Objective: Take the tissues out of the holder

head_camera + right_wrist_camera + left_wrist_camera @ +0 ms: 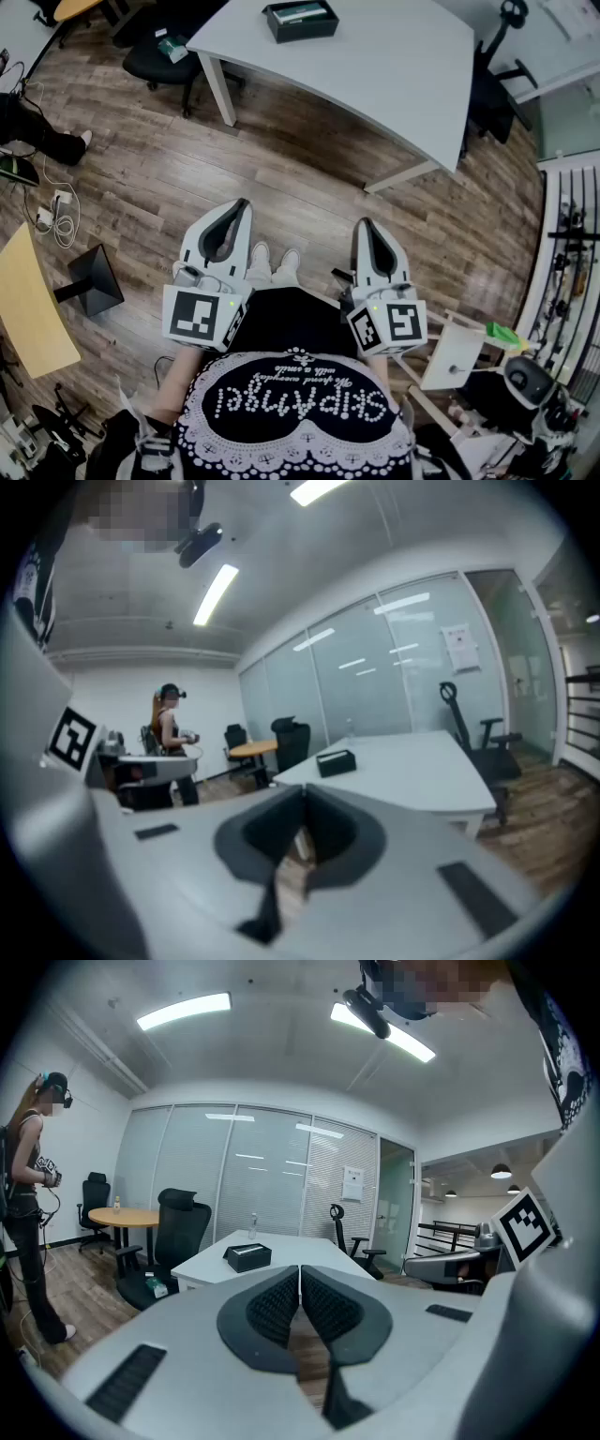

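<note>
A wood floor (281, 178) fills the head view, seen from above by a standing person. Ahead of both tools, well apart from them, stands a large white table (375, 66). A black office chair (159, 52) sits ahead and to the left of the left tool.

The left gripper (242, 204) and the right gripper (364, 225) are held side by side in front of the person's body, pointing forward and slightly down. In each gripper view the jaws are pressed together with nothing between them.

The black holder (300, 19) rests on the far part of the table, straight ahead of the left gripper and a little to the left of the right one. A pale strip in its open top is probably the tissues (302, 13), though it is too small to be sure.

The task appears not yet begun; the step in hand is the approach. To do it well, walk up until the holder is just beneath the tools. Spread one gripper's jaws, steady the holder with the other, then pinch the top tissue and lift it straight up.
</note>
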{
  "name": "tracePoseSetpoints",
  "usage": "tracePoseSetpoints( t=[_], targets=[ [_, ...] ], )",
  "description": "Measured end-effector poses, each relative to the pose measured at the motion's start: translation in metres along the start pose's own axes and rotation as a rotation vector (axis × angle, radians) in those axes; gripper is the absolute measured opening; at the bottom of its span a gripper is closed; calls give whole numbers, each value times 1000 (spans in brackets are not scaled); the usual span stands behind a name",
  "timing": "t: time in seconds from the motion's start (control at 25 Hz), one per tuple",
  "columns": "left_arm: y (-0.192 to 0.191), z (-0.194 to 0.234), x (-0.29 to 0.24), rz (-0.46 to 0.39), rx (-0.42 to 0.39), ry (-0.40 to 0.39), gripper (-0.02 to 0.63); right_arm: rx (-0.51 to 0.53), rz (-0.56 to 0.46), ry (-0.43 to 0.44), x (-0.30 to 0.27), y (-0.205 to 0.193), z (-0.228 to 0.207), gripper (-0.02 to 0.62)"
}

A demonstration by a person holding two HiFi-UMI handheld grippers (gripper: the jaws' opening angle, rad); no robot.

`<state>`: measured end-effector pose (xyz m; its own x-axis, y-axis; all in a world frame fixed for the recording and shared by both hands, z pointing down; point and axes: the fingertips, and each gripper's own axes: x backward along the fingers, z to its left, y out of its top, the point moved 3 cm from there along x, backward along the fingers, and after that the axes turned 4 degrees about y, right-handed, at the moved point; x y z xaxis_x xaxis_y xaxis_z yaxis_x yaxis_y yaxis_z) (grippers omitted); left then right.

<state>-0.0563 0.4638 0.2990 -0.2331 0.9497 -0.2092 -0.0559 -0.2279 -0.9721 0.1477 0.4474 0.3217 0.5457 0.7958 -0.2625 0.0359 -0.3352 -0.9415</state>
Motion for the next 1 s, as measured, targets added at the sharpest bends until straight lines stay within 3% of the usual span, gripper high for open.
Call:
tracePoseSetpoints(
  t=[0.4,1.0],
  targets=[
    [-1,-1,3,24,2,19,29,-3,-4,10,2,1,-1,34],
    [-6,-36,1,-43,-28,48,29,-1,-46,100,21,-7,-30,35]
  ],
)
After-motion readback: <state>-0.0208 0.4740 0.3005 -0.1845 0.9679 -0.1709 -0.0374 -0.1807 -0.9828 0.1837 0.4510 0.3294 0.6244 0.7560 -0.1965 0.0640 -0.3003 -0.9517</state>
